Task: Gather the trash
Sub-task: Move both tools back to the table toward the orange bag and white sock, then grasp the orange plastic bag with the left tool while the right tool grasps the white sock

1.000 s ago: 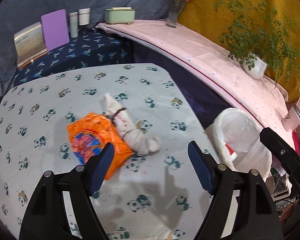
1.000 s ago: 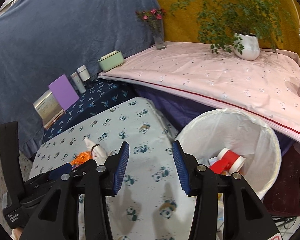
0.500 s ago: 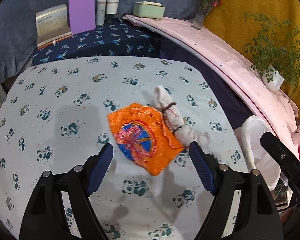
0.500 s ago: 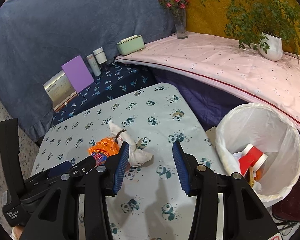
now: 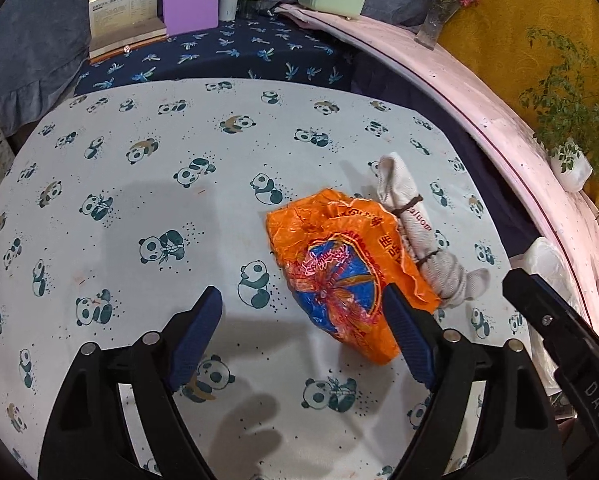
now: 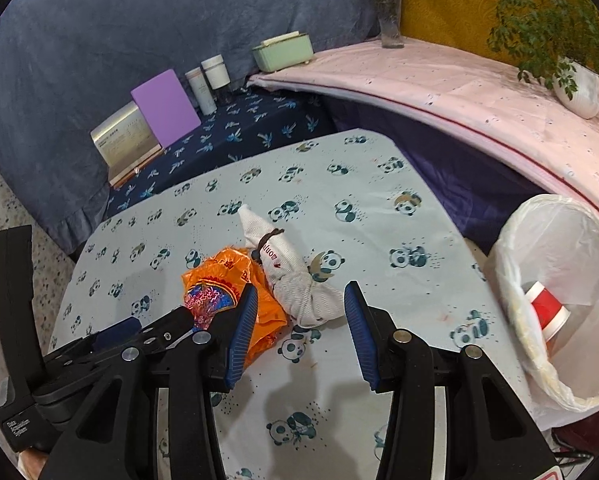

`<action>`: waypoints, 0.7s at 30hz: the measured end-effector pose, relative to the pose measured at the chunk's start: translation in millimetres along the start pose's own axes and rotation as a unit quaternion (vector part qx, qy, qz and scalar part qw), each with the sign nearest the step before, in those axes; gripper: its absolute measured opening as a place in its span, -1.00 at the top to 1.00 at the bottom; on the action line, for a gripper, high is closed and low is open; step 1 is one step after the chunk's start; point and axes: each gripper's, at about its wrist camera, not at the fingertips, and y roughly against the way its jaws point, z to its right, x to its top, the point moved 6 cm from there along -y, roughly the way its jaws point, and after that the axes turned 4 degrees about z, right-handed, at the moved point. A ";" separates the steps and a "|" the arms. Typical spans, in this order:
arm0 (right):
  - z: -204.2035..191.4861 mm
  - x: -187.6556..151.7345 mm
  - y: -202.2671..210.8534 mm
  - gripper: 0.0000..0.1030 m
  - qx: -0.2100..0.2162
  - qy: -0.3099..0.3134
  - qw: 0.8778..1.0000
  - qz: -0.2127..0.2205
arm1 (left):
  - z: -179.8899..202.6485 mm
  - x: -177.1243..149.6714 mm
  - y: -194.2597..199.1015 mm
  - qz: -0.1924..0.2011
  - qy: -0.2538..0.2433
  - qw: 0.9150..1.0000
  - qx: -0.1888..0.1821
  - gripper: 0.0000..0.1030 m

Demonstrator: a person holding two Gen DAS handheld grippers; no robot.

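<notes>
Trouble, as we judge it, would come from the two pieces of trash lying against each other. Our left gripper (image 5: 303,336) is spread wide and holds nothing; the orange wrapper (image 5: 339,268) sits just ahead of it, off to its right side, with the right finger's blue pad overlapping the wrapper's near edge in that view. Touching the wrapper's far-right side is the tied white cloth bundle (image 5: 419,232). If we close from here, the wrapper is off-centre between the fingers, so we could pinch only a thin crinkled corner and have it slide out, or drag the bundle along.

Our right gripper (image 6: 299,328) is likewise open, less widely, and empty, with the bundle (image 6: 295,276) directly ahead between its fingers and the wrapper (image 6: 227,292) just beyond its left finger. Both tools are close together there, so we risk knocking one against the other.

Only the right wrist view shows the lined bin (image 6: 555,304) off to that gripper's right, below the table edge, with a red paper cup (image 6: 547,312) inside. Only the left wrist view shows the wrapper's full outline and the bare panda tablecloth (image 5: 139,200) to its left.
</notes>
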 end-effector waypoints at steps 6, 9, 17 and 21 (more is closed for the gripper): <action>-3.4 -1.7 -35.4 0.09 -0.002 0.012 1.000 -0.025 | -0.4 4.1 -24.1 -0.015 -0.005 1.000 0.000 -0.55; 0.3 -2.9 -49.1 0.02 -0.006 0.013 0.999 -0.033 | 0.6 5.1 -35.8 -0.021 -0.009 1.000 0.005 -0.54; 13.3 -10.0 -75.7 -0.13 0.004 -0.009 0.999 -0.053 | 7.4 10.3 -47.4 -0.011 -0.043 0.999 0.020 -0.17; 10.9 -13.4 -83.0 -0.11 0.015 -0.020 0.998 -0.059 | 13.9 10.9 -47.5 -0.011 -0.055 0.998 0.013 0.13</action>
